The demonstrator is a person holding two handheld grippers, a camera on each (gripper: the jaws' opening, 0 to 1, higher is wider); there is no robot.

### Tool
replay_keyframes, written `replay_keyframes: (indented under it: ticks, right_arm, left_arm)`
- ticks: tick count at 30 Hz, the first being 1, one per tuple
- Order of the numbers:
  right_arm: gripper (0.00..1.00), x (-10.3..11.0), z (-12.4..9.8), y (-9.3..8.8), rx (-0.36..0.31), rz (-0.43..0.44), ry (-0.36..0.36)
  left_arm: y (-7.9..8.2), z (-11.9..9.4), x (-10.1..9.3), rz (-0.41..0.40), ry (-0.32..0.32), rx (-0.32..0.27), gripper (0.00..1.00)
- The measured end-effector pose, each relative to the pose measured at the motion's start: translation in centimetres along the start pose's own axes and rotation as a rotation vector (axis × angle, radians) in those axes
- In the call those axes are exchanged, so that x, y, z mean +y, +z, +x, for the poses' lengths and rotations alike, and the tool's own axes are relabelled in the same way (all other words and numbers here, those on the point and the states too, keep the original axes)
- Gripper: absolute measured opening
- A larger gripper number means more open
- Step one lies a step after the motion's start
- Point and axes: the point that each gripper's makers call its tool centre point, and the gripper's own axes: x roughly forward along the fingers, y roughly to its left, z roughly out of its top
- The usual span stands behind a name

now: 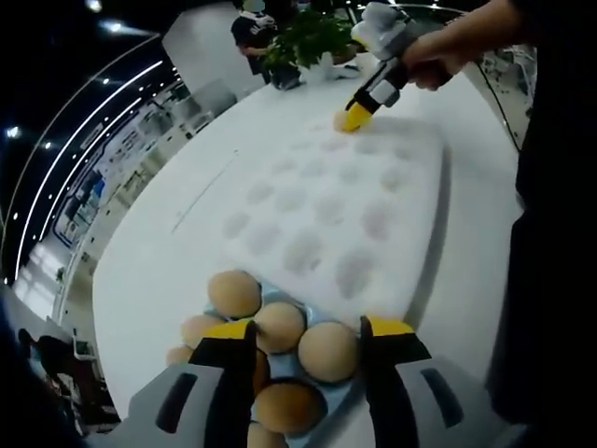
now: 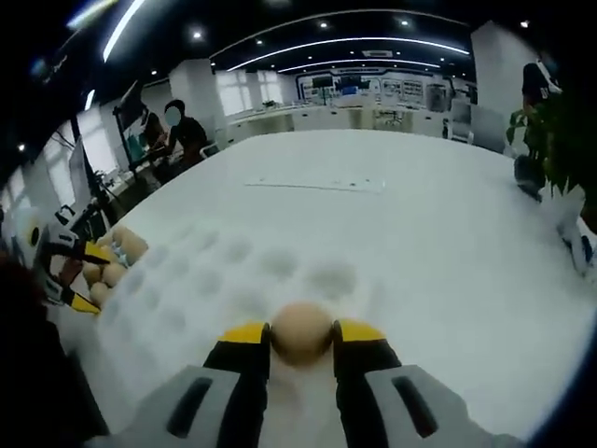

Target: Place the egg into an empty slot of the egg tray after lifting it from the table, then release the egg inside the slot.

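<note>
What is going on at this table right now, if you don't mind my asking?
A person is working with a two-jaw tool in each hand over a white table. The right tool is shut on an egg at the far edge of a white egg tray whose slots look empty. The left tool is open, its jaws standing either side of a cluster of brown eggs in a blue holder at the near end. The egg is not yet released.

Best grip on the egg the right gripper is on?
Across the egg's widest middle, one yellow-tipped jaw on each flank, coming in from the near edge of the white tray. The right gripper already brackets it there; its rounded sides taper elsewhere.
</note>
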Motion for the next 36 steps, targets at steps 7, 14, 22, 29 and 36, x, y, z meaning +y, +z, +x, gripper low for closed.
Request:
replay_keyframes:
  ticks: [7,14,22,29,36]
  right_arm:
    - [0.27,-0.2,0.0,0.2,0.025,0.129,-0.016]
    - [0.27,-0.1,-0.1,0.4,0.075,0.133,-0.029]
    - [0.27,-0.5,-0.6,0.6,0.048,0.261,-0.018]
    - [0.27,-0.5,-1.2,1.0,0.035,0.303,0.0]
    - [0.27,0.3,-1.4,1.7,0.018,0.328,0.028]
  left_arm:
    - [0.1,0.0,0.0,0.007,0.016,0.002,0.44]
    - [0.2,-0.1,-0.1,0.028,0.025,-0.02,0.42]
    - [0.3,-0.1,-0.1,0.031,0.04,-0.011,0.4]
    - [0.4,-0.1,0.1,0.027,0.04,-0.016,0.4]
    - [0.3,-0.1,0.1,0.013,0.048,-0.022,0.4]
